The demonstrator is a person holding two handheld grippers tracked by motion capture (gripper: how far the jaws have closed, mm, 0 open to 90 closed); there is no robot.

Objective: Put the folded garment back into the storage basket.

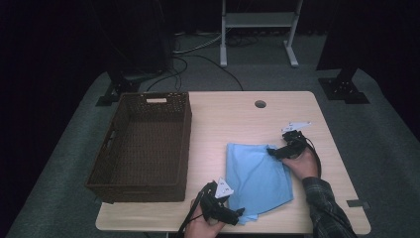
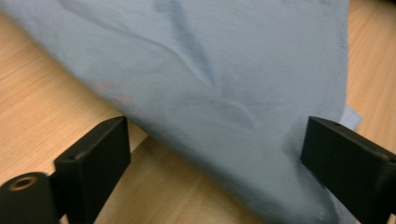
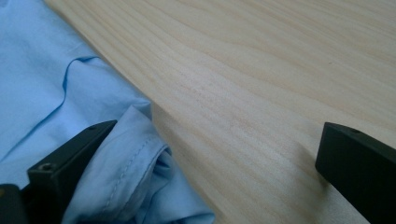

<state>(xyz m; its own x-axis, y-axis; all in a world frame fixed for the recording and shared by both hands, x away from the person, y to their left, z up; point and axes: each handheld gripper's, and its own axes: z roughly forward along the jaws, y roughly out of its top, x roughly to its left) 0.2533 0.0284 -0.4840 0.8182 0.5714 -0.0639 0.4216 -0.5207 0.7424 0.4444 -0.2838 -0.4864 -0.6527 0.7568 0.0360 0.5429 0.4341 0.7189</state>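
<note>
A light blue cloth (image 1: 257, 173) lies folded on the wooden table (image 1: 237, 119), right of centre. My left gripper (image 1: 240, 214) is at the cloth's near left corner, jaws wide apart. In the left gripper view, the cloth (image 2: 210, 70) runs between the two jaws of that gripper (image 2: 212, 154), which do not press on it. At the cloth's far right corner, my right gripper (image 1: 271, 151) stands open. In the right gripper view, a bunched hem of the cloth (image 3: 135, 158) lies against the left jaw of the gripper (image 3: 215, 149), and bare wood lies under the rest of the gap.
A dark brown wicker basket (image 1: 143, 191) stands on the left part of the table, with nothing inside. A cable hole (image 1: 260, 104) sits near the table's far edge. Beyond the table are cables and a white stand (image 1: 257, 20) on the grey floor.
</note>
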